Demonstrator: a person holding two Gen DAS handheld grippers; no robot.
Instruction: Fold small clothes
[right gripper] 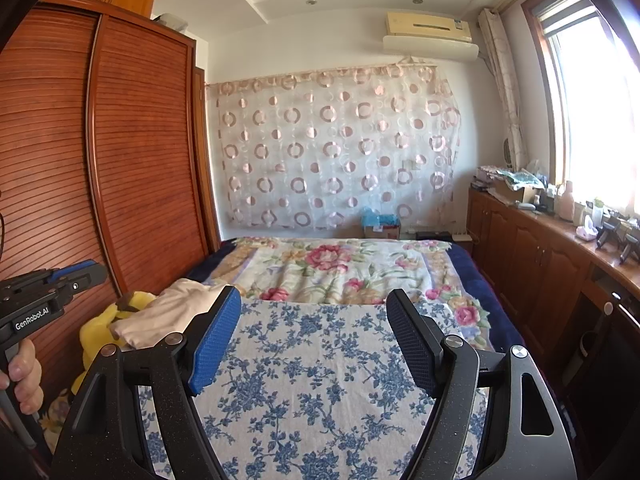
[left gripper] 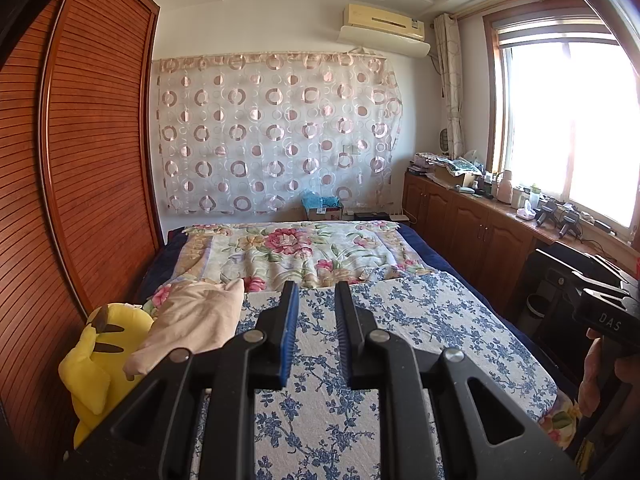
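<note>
A cream-pink small garment [left gripper: 192, 320] lies bunched at the left edge of the bed, partly over a yellow plush toy [left gripper: 100, 352]. It also shows in the right wrist view [right gripper: 168, 312]. My left gripper [left gripper: 317, 292] is held above the blue-flowered cloth [left gripper: 420, 328], its jaws a narrow gap apart and empty, to the right of the garment. My right gripper [right gripper: 314, 300] is wide open and empty above the same cloth [right gripper: 320, 368]. Each gripper appears at the edge of the other's view.
A rose-patterned quilt [left gripper: 312, 248] covers the far half of the bed. A slatted wooden wardrobe [left gripper: 88, 168] stands along the left. Low wooden cabinets [left gripper: 472, 224] with cluttered tops run under the window on the right. A patterned curtain hangs on the far wall.
</note>
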